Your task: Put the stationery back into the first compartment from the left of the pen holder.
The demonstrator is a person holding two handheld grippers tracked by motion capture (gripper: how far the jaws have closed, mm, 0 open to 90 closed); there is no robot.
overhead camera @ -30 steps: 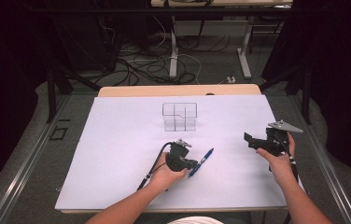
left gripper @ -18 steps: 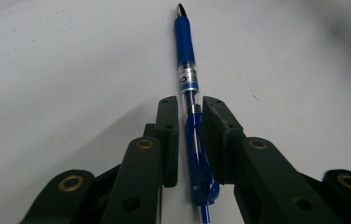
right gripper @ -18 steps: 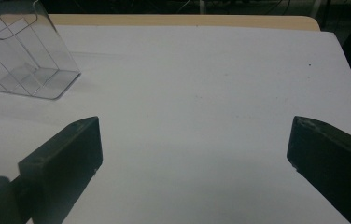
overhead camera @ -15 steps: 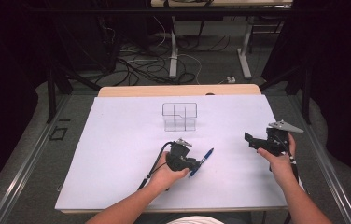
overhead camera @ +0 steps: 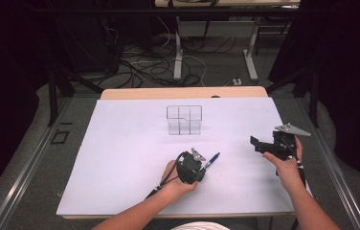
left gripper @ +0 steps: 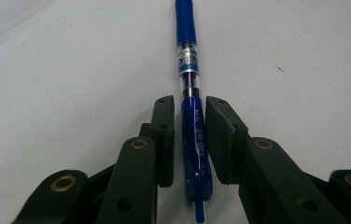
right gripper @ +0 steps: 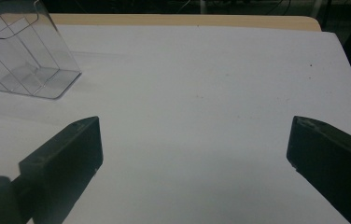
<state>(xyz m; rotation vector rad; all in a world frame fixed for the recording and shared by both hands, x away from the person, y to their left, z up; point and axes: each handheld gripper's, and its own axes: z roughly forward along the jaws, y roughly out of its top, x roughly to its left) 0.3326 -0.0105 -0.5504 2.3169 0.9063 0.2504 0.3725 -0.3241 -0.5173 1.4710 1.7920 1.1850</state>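
Note:
A blue gel pen (left gripper: 186,28) lies on the white table sheet (overhead camera: 120,158), seen in the high view as the pen (overhead camera: 212,159) right of centre. My left gripper (left gripper: 190,105) straddles its rear half. The jaws came apart within the last second and have just been closing slightly. They stand narrowly open, with a thin gap on the left side of the barrel. In the high view the left gripper (overhead camera: 200,164) rests low on the sheet. My right gripper (overhead camera: 258,144) hovers to the right, wide open with nothing between its fingers (right gripper: 71,149).
A clear plastic divided organizer (overhead camera: 184,120) stands upright at the centre back, also seen as the organizer (right gripper: 24,56) in the right gripper view. The wooden table edge (overhead camera: 183,92) runs behind the sheet. Cables and desk legs lie on the floor beyond.
The left hand has shifted slightly along the pen, and its jaws no longer clamp it. The pen stays on the sheet. The right hand has not moved.

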